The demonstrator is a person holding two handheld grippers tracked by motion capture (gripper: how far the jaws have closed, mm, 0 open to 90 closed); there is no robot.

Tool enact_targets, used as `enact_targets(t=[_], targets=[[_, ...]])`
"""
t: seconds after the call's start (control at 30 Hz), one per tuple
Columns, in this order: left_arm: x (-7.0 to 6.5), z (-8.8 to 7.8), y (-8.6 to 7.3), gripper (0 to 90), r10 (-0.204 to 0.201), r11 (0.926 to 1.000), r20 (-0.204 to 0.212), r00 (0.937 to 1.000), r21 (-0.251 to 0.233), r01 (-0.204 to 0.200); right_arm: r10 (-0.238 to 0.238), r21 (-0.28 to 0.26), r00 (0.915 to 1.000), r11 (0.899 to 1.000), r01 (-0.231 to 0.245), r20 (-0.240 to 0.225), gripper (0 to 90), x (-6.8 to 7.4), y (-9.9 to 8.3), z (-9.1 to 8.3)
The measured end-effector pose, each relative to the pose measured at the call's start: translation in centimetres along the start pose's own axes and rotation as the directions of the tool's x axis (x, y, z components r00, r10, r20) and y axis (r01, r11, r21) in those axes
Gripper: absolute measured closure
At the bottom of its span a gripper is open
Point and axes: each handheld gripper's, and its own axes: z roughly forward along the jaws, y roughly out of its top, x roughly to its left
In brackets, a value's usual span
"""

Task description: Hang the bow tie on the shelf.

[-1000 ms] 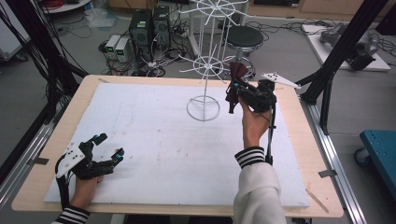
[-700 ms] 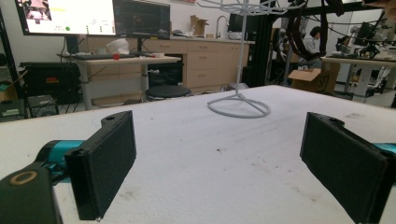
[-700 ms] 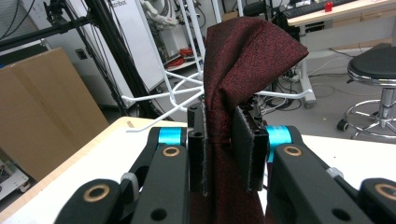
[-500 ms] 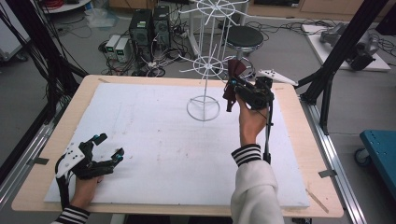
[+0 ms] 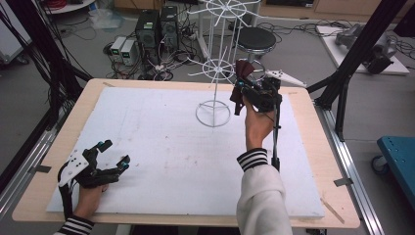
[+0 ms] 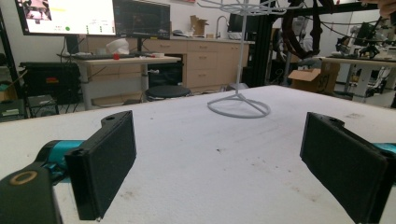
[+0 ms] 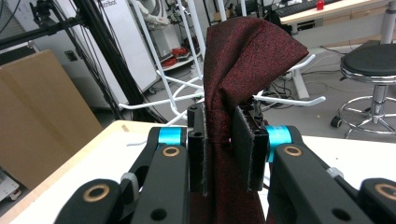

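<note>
The right gripper (image 5: 243,84) is up by the white wire rack (image 5: 214,78), its jaws clamped tight on a dark red cloth (image 5: 241,72). In the right gripper view the cloth (image 7: 243,60) bunches between the two pads, a fold standing up above them and the rest hanging down below. It looks like a woven fabric with a fine speckled grain. The rack's white arms (image 7: 187,98) cross just behind it, near the cloth, though I can't tell whether they touch. In the high view the cloth sits beside the rack's lower ring of spokes, above the far right part of the white mat (image 5: 161,147).

The left gripper (image 5: 110,154) rests low at the near left corner of the mat, well apart from the rack. Its jaws stand wide with nothing between them; the left gripper view shows the two black pads (image 6: 105,163) far apart and bare mat between.

As for writing, there is little to read. A screen (image 6: 70,16) on the far wall in the left gripper view shows something bright, too small to make out. A white panel (image 7: 114,42) behind the rack in the right gripper view carries a word ending in "ibot"; the start is cut off. A brown box (image 6: 310,79) near the benches has dark print I can't read.
</note>
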Motion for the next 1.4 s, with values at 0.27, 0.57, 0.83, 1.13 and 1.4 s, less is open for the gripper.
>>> enact_targets(t=[0.27, 0.57, 0.83, 1.13, 1.4], targets=[[0.0, 0.0, 0.0, 10.9, 0.001, 1.0000, 0.001, 1.0000, 0.001, -0.001, -0.029, 0.016, 0.9995, 0.999, 0.028, 0.012, 76.8, 0.5, 0.2, 0.5], [0.0, 0.0, 0.0, 11.0, 0.001, 1.0000, 0.001, 1.0000, -0.001, -0.001, -0.046, 0.032, 0.9984, 0.998, 0.044, 0.034, 76.8, 1.0, 0.4, 1.4], [0.0, 0.0, 0.0, 11.0, 0.000, 1.0000, 0.001, 1.0000, -0.001, 0.000, -0.052, 0.044, 0.9969, 0.998, 0.049, 0.059, 76.7, 1.2, 0.1, 2.0], [0.0, 0.0, 0.0, 10.9, 0.001, 1.0000, 0.001, 1.0000, -0.001, -0.001, -0.066, 0.051, 0.9961, 0.997, 0.063, 0.059, 76.6, 1.6, 0.1, 2.6], [0.0, 0.0, 0.0, 11.0, 0.003, 1.0000, 0.001, 1.0000, -0.001, -0.003, -0.096, 0.071, 0.9942, 0.993, 0.092, 0.049, 76.3, 1.9, 0.2, 3.2]])
